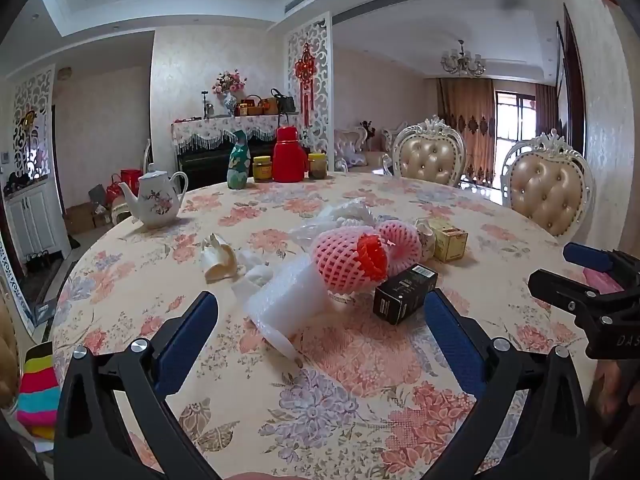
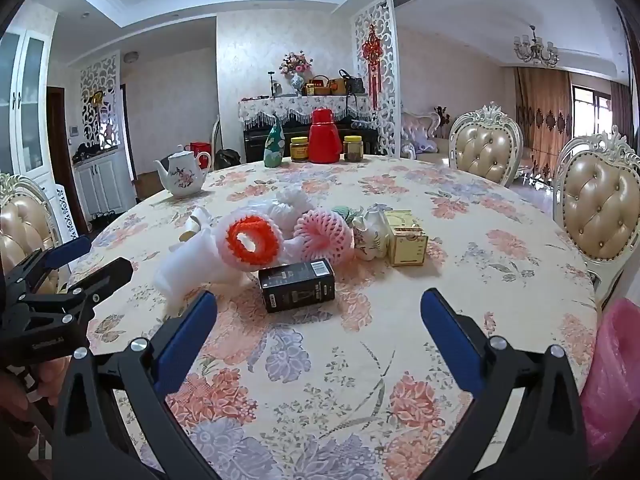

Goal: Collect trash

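Observation:
Trash lies in a heap mid-table: a black carton (image 1: 405, 293) (image 2: 296, 291), pink foam fruit nets (image 1: 348, 260) (image 2: 322, 236), one net with an orange rim (image 2: 253, 240), white bubble wrap (image 1: 285, 305) (image 2: 188, 270), a yellow box (image 1: 450, 244) (image 2: 405, 238) and a cream scrap (image 1: 219, 260). My left gripper (image 1: 320, 312) hovers open just short of the bubble wrap, nothing between its blue pads. My right gripper (image 2: 319, 312) is open too, close before the black carton. Each gripper also shows at the edge of the other's view, the right gripper (image 1: 568, 276) and the left gripper (image 2: 96, 260).
A round table under a floral cloth (image 1: 328, 384) (image 2: 460, 240) carries a white teapot (image 1: 154, 200) (image 2: 182, 178), a red thermos (image 1: 289, 154) (image 2: 324, 136), two jars and a teal bottle at its far side. Tufted chairs (image 1: 548, 196) (image 2: 600, 216) stand at the right. A pink plastic bag (image 2: 612, 376) hangs at the near right.

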A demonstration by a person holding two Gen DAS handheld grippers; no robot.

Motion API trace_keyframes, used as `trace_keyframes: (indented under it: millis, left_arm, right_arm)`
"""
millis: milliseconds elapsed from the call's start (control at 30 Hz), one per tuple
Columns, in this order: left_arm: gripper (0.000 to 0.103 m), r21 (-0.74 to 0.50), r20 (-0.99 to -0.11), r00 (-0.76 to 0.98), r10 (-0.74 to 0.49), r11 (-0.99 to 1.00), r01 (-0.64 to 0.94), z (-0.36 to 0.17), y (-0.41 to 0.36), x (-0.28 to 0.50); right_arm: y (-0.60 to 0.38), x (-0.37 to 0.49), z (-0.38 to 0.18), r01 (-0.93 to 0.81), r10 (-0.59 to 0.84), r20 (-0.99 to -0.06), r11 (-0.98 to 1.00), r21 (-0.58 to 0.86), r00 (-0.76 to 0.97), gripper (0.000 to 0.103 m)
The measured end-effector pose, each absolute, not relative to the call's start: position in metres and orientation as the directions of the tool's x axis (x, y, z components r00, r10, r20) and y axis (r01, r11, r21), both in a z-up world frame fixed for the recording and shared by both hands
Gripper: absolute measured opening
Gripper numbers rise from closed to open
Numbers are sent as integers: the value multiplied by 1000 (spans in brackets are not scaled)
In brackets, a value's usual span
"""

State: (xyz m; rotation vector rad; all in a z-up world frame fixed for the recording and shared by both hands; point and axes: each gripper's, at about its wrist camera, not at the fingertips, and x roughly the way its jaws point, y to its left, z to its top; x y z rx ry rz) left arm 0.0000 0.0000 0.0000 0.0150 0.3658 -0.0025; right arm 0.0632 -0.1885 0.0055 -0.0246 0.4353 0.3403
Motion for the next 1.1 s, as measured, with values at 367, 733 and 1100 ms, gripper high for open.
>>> trace_keyframes:
  millis: [367, 733, 1100]
  left_arm:
    - [96, 13, -368, 930, 7, 1000, -2, -3, 4, 3]
    - [96, 23, -371, 929, 9, 1000, 0, -6, -1, 3]
    - [96, 26, -377, 926, 6, 1000, 5, -8, -1, 2]
  right_arm:
    - [-185, 69, 1, -333, 320, -431, 942, 48, 843, 99]
    - [-186, 66, 0, -333, 327, -425, 941, 61, 844, 99]
    - [-188, 67, 0, -331, 330, -427, 941, 76, 842, 99]
